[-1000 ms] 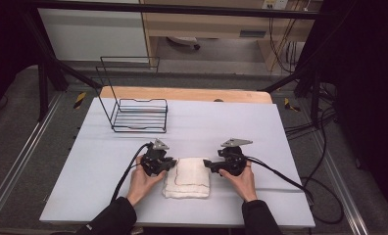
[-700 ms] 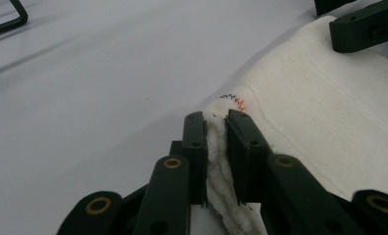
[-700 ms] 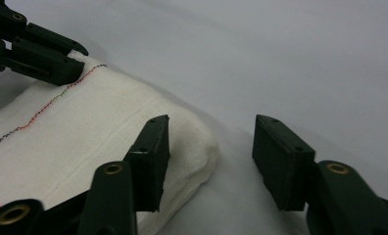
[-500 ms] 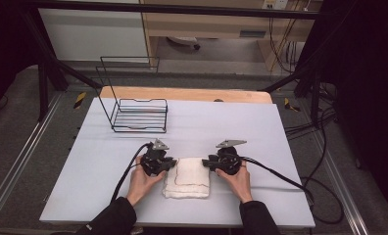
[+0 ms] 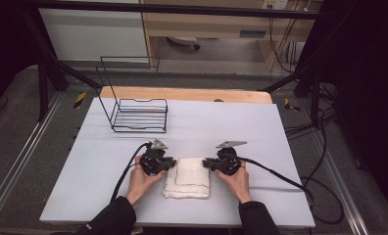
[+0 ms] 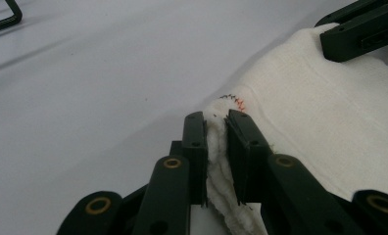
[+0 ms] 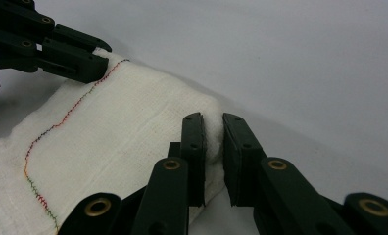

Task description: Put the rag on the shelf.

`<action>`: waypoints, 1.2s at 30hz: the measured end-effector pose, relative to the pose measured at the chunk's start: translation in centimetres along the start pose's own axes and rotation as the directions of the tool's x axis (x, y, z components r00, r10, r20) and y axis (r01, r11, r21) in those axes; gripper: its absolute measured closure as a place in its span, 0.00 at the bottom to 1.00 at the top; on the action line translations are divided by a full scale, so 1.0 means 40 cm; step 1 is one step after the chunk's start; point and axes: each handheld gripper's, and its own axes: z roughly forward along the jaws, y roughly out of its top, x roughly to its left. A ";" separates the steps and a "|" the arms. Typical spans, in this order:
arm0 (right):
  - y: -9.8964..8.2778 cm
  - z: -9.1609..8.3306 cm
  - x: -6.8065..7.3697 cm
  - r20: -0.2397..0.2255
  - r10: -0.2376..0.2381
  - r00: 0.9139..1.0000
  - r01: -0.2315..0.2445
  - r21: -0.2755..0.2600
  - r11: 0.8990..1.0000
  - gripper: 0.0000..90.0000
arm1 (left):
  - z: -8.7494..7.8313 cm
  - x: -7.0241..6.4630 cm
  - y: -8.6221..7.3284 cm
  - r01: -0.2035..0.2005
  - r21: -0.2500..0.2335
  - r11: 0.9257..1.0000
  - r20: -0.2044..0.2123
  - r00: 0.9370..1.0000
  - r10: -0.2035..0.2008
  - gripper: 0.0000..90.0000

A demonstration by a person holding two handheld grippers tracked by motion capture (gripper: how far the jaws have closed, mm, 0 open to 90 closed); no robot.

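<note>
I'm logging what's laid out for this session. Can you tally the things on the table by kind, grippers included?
White folded cloth: 1
Black wire rack: 1
Grippers: 2, the left gripper and the right gripper, each shut on a far corner of the cloth
Total: 4

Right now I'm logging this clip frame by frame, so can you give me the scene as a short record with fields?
surface: white table
cloth: white folded towel, flat, near front edge
left tool: shut on towel's corner
right tool: shut on towel's opposite corner
rack: black wire rack, far left, standing apart
hands: one on each tool
</note>
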 end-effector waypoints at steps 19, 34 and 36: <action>0.011 -0.052 0.030 -0.024 -0.034 0.999 0.032 -0.075 0.997 0.92 | -0.043 0.000 0.005 0.032 -0.070 0.997 0.019 0.999 -0.031 0.90; 0.024 -0.106 0.051 -0.027 -0.071 0.997 0.066 -0.152 0.986 0.92 | -0.099 -0.027 0.023 -0.002 -0.156 0.988 0.015 1.000 0.004 0.91; 0.030 -0.116 0.060 -0.027 -0.080 0.996 0.075 -0.169 0.983 0.92 | -0.108 -0.027 0.026 -0.002 -0.167 0.986 0.013 1.000 0.004 0.91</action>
